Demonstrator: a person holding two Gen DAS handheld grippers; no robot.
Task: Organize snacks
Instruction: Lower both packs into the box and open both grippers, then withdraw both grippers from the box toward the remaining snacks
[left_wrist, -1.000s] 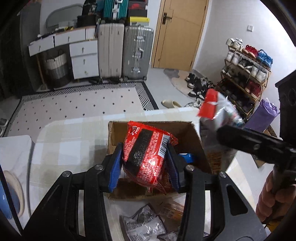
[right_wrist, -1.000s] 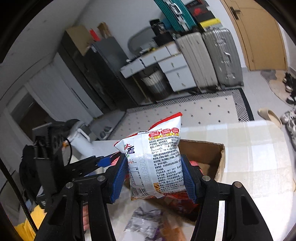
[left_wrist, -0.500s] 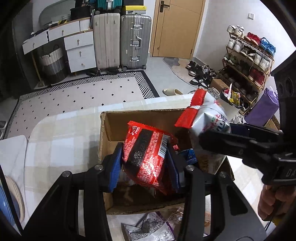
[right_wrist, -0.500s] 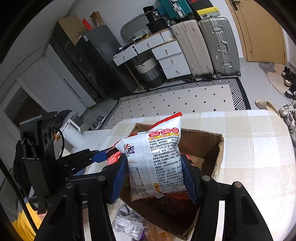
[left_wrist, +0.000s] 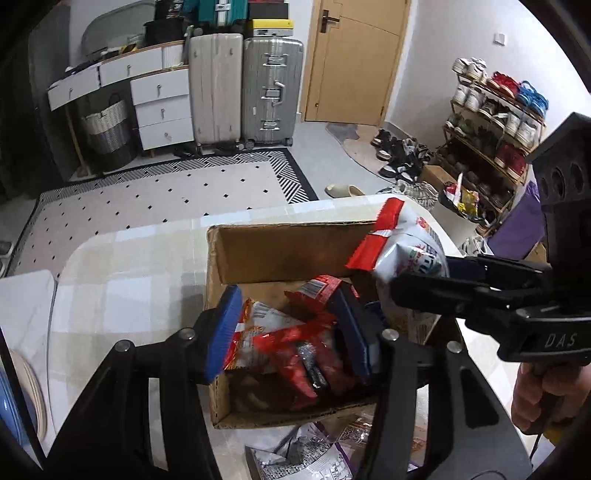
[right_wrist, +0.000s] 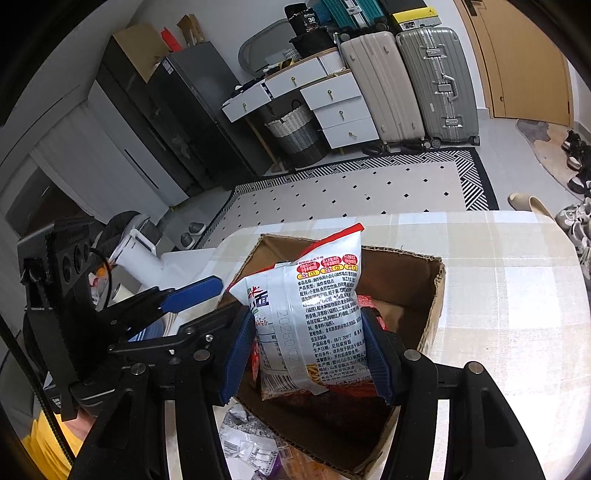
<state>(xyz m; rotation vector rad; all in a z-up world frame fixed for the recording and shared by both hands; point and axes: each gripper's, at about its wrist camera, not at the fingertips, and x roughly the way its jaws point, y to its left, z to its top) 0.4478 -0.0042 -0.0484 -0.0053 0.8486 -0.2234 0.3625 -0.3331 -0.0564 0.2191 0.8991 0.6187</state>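
Lying in the open cardboard box (left_wrist: 258, 254), the red snack packet (left_wrist: 295, 350) sits between the blue pads of the left gripper (left_wrist: 291, 332), whose jaws have just been opening; the pads stand apart on either side of the packet and no longer squeeze it, though the right pad may touch its edge. More red wrappers show on the box floor around it. To the right, in the left wrist view, the white snack bag (left_wrist: 410, 251) with a red top seam hangs over the box's right side, clamped upright between the jaws of the right gripper (right_wrist: 308, 339). Seen from the right wrist, the blue pads press on both sides of that bag (right_wrist: 314, 302), its printed back facing the camera, and the bag's lower end hangs inside the box (right_wrist: 432, 291). A hand (left_wrist: 543, 391) grips the right tool's handle at the right edge.

The box stands on a table (right_wrist: 498, 295) covered with a pale checked cloth. Near the box's close edge lie silvery packets (left_wrist: 299, 454) on the cloth. Beyond the table lies a dotted rug (left_wrist: 147, 199), then two suitcases (left_wrist: 243, 88), white drawers (left_wrist: 159, 107), a wooden door (left_wrist: 354, 59), and a shoe rack (left_wrist: 495, 125) on the far right.
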